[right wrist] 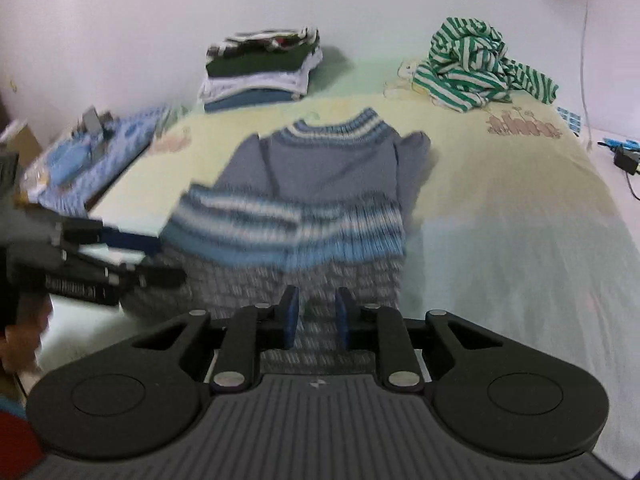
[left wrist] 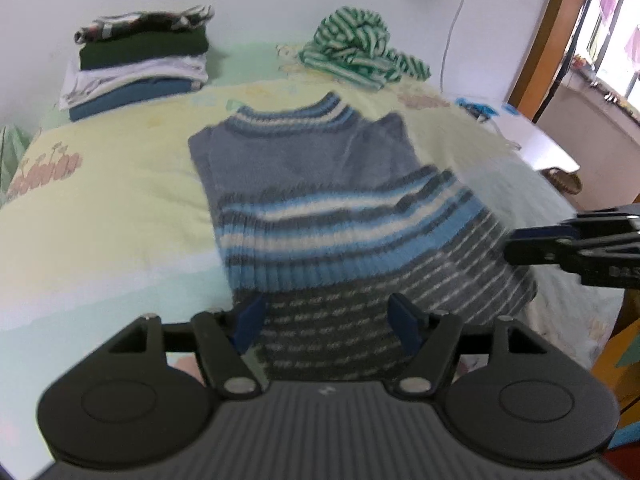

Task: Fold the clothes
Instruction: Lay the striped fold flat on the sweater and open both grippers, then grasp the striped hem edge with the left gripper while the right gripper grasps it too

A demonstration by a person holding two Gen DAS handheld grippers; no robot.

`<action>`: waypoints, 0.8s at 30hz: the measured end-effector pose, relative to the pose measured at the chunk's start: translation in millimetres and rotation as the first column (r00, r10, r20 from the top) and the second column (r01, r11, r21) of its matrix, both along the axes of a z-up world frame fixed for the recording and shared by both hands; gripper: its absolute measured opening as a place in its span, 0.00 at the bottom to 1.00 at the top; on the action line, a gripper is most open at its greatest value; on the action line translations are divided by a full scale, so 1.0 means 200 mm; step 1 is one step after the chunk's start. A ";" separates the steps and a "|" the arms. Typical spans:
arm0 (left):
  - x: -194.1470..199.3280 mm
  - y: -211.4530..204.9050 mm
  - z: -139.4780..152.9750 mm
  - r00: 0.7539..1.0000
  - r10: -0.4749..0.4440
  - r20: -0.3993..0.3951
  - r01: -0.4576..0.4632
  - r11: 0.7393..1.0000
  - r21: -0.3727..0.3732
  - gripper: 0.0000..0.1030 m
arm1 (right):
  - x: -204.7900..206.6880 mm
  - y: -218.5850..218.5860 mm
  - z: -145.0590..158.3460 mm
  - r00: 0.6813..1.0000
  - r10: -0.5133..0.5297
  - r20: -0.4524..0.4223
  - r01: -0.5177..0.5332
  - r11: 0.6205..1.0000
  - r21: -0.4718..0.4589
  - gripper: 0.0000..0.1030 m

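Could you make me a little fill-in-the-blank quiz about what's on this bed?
The blue sweater lies on a pale ____ blanket.
The crumpled shirt has white and ____ stripes.
The folded clothes form a ____ near the wall.

Missing words: yellow; green; stack

Sweater (left wrist: 320, 200): ribbed knit wool, matt, fuzzy. Bed (left wrist: 100, 208) cover: soft printed cloth, matt. Left tongs (left wrist: 326, 322): matt black plastic, ridged housing, shiny metal pivot pins. Striped garment (left wrist: 360, 48): thin cloth.
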State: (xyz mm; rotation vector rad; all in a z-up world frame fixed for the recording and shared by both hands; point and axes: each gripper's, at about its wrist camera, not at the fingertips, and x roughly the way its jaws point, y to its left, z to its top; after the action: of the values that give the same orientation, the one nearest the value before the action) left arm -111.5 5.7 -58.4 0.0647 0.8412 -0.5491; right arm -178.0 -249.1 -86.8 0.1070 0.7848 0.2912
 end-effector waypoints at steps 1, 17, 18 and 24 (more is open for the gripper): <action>0.00 -0.01 0.00 1.000 0.001 0.014 -0.001 1.000 0.001 0.70 | 0.03 0.02 -0.01 1.000 -0.018 0.003 0.018 1.000 -0.014 0.20; 0.27 -0.14 -0.03 0.997 0.079 0.018 -0.080 0.996 0.044 0.76 | 0.37 -0.02 -0.11 0.998 -0.048 -0.041 0.048 0.999 0.010 0.19; 0.29 -0.16 -0.04 0.996 0.087 0.011 -0.088 0.995 0.053 0.79 | 0.38 -0.03 -0.12 0.999 -0.029 -0.041 0.029 1.000 0.002 0.19; 0.29 -0.27 -0.09 0.995 0.093 0.042 -0.097 0.988 0.123 0.92 | 0.40 -0.07 -0.14 0.998 0.052 -0.037 -0.051 0.999 0.016 0.19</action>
State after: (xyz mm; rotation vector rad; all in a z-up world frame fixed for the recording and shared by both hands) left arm -52.8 -48.2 -76.5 0.1477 0.8383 -0.4044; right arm -98.6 -262.5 -115.2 0.1069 0.8233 0.3446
